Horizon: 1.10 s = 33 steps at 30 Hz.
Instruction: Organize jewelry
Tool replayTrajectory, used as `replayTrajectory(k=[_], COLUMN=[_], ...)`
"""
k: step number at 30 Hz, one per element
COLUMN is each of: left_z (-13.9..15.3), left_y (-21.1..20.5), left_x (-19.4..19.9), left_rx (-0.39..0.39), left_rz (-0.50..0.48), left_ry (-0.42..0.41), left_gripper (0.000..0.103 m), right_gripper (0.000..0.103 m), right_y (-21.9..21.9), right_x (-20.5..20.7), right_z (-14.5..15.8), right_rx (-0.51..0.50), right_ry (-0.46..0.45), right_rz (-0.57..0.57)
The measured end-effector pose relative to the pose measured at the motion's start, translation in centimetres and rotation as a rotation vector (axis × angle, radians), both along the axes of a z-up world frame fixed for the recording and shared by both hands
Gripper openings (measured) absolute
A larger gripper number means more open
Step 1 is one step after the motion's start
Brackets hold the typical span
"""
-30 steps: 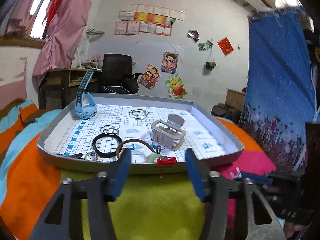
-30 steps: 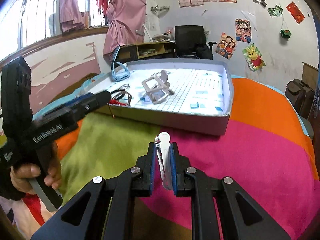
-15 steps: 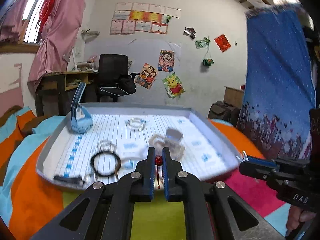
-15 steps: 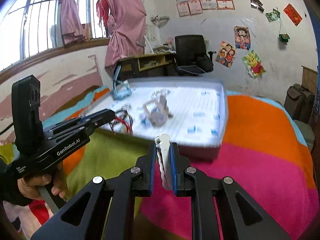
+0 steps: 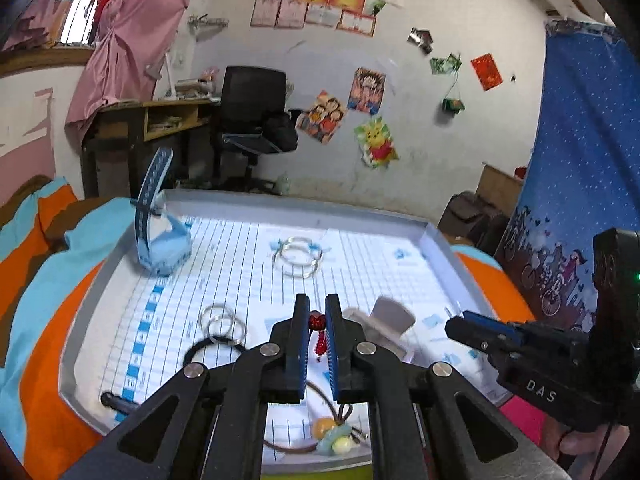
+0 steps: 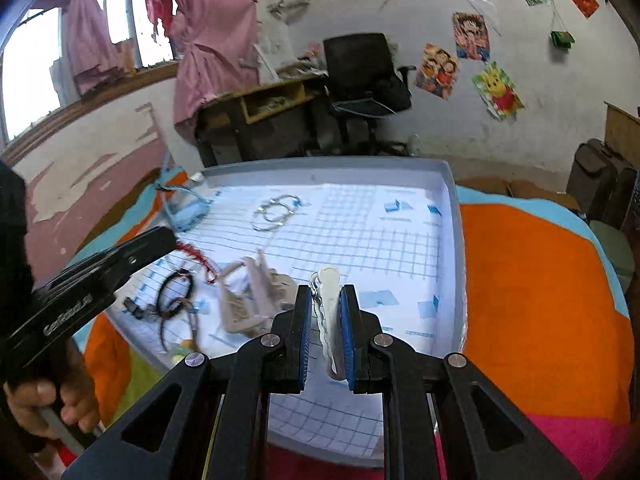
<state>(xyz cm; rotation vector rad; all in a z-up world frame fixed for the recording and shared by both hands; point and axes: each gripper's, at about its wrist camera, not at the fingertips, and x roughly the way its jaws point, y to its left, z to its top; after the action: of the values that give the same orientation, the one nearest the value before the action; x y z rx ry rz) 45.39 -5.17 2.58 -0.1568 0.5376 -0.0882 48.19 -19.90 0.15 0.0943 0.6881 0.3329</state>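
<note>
The left claw (image 5: 316, 322) is clenched on a red beaded trinket (image 5: 319, 336), whose strand dangles between the blue pads above the grey tray (image 5: 442, 246). The right claw (image 6: 325, 312) is clamped on a white hair clip (image 6: 330, 316), held upright over the tray's gridded sheet. The tray sits on a bed under a blanket (image 6: 536, 292) of orange, pink and green patches.

In the tray lie a beige basket (image 6: 250, 300) tipped on its side, silver bangles (image 5: 298, 256), a black hair tie (image 6: 175, 294), a brown cord with pale beads (image 5: 334, 438) and a blue watch stand (image 5: 160, 236).

Writing shows on the tools: "DAS" on the right one's body in the left view, and "GenRobot.AI", blurred, on the left one's body in the right view, with a hand (image 6: 52, 400) around its grip.
</note>
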Motion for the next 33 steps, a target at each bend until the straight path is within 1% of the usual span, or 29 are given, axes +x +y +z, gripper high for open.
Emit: replayTrajectory(k=[1,2,4,5,6,9,10,11,13,14,15,16,17,18,19,20,21,23,25,27,30,33], left_z=[0.0,-0.4,-0.7,-0.9,-0.9,-0.4,-0.3,0.1,0.8,1.2,1.5,1.8,2.0,2.4,2.7,3.0,3.4,4.0,4.4,4.7,4.7,4.3], left_y=[-0.1,-0.2,-0.2,-0.1,0.0,0.5,0.7,1.1,1.8,2.1,2.4,2.5,2.7,3.0,3.2,3.2,3.4,3.7,3.9,3.9,3.9,4.3], left_x=[0.0,0.0,0.0,-0.2,-0.3,-1.5,-1.9,-2.8,-4.6,-5.5,-6.3,-7.2,-7.8,-9.3,-10.6,-11.4,-13.1,-15.7,-18.1,-20.9,-24.1,-27.7], left_rx=[0.004,0.01,0.022,0.019,0.014,0.005,0.001,-0.01,-0.039,-0.048,-0.052,-0.052,-0.052,-0.054,-0.055,-0.053,-0.048,-0.045,-0.032,-0.019,0.009,0.011], left_rz=[0.002,0.005,0.021,0.028,0.032,0.049,0.053,0.064,0.079,0.08,0.083,0.088,0.09,0.093,0.096,0.099,0.105,0.102,0.099,0.086,0.082,0.079], left_ry=[0.007,0.022,0.045,0.055,0.061,0.044,0.035,0.013,-0.038,-0.055,-0.062,-0.069,-0.074,-0.09,-0.107,-0.117,-0.135,-0.157,-0.172,-0.183,-0.193,-0.192], left_gripper=[0.008,0.009,0.013,0.017,0.02,0.035,0.049,0.065,0.075,0.079,0.081,0.085,0.089,0.091,0.097,0.101,0.102,0.103,0.103,0.103,0.103,0.103], right_gripper=[0.013,0.016,0.027,0.038,0.04,0.04,0.04,0.041,0.047,0.054,0.058,0.06,0.064,0.07,0.074,0.081,0.086,0.092,0.093,0.099,0.101,0.102], right_y=[0.2,0.2,0.3,0.3,0.2,-0.1,-0.3,-0.4,-0.6,-0.7,-1.0,-1.1,-1.2,-1.1,-1.2,-1.2,-1.1,-0.9,-0.7,-0.7,-0.4,-0.2], right_x=[0.0,0.1,0.2,0.2,0.2,-0.4,-0.9,-1.4,-2.8,-3.6,-4.4,-5.7,-6.5,-7.8,-8.9,-9.9,-11.0,-13.8,-16.7,-19.1,-23.7,-27.7], right_z=[-0.5,-0.7,-1.1,-1.2,-1.3,-1.0,-0.7,-0.4,0.7,1.2,1.7,2.4,2.9,3.4,3.9,4.4,4.8,5.8,6.5,6.8,7.1,6.9], right_rx=[-0.01,-0.017,-0.027,-0.028,-0.029,-0.022,-0.017,-0.016,-0.015,-0.01,-0.005,-0.001,-0.002,-0.002,0.001,0.003,0.004,0.001,0.016,0.023,0.026,0.023], right_ry=[0.007,0.013,0.025,0.028,0.027,0.015,0.0,-0.012,-0.05,-0.073,-0.094,-0.123,-0.139,-0.16,-0.175,-0.188,-0.202,-0.23,-0.245,-0.253,-0.28,-0.29], right_rz=[-0.002,-0.004,-0.01,-0.014,-0.018,-0.035,-0.044,-0.048,-0.058,-0.064,-0.07,-0.078,-0.084,-0.094,-0.1,-0.104,-0.107,-0.115,-0.118,-0.128,-0.143,-0.15])
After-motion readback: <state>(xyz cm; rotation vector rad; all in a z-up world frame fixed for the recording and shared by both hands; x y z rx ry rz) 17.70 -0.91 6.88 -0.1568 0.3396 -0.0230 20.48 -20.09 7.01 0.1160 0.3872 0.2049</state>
